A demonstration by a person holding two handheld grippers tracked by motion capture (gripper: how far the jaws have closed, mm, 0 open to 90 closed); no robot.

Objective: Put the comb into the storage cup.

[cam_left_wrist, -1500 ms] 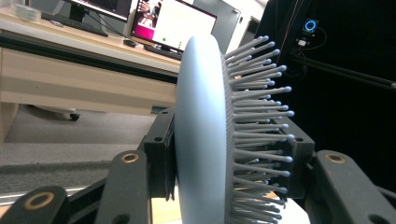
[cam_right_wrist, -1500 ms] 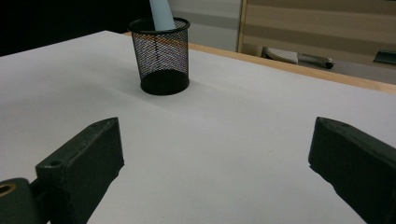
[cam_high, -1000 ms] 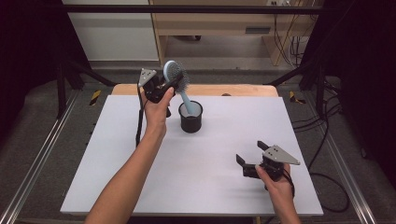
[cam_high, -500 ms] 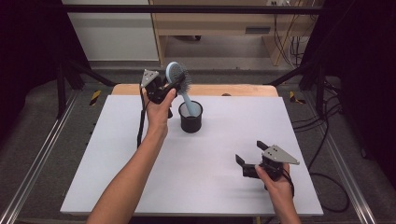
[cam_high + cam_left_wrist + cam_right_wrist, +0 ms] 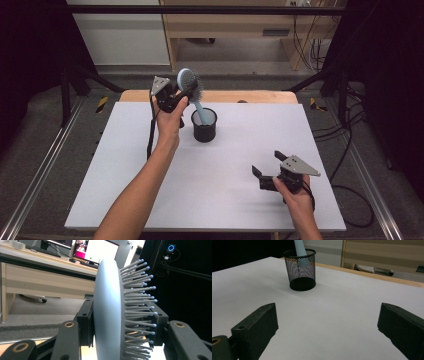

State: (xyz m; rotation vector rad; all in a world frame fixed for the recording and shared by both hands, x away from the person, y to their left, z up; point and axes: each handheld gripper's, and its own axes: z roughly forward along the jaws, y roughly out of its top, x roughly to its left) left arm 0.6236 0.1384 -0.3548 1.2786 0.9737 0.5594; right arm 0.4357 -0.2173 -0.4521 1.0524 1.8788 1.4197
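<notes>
While clamped on the head of the pale blue hairbrush point(image 5: 190, 84), the left gripper point(image 5: 176, 95) holds it tilted, handle down inside the black mesh cup point(image 5: 204, 126) | cup: far middle of the white table point(image 5: 210, 165) | right gripper point(image 5: 267, 170): jaws wide apart, empty, near table's right front

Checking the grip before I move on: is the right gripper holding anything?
No, the right gripper has its jaws wide apart over bare table, nothing between them.
</notes>
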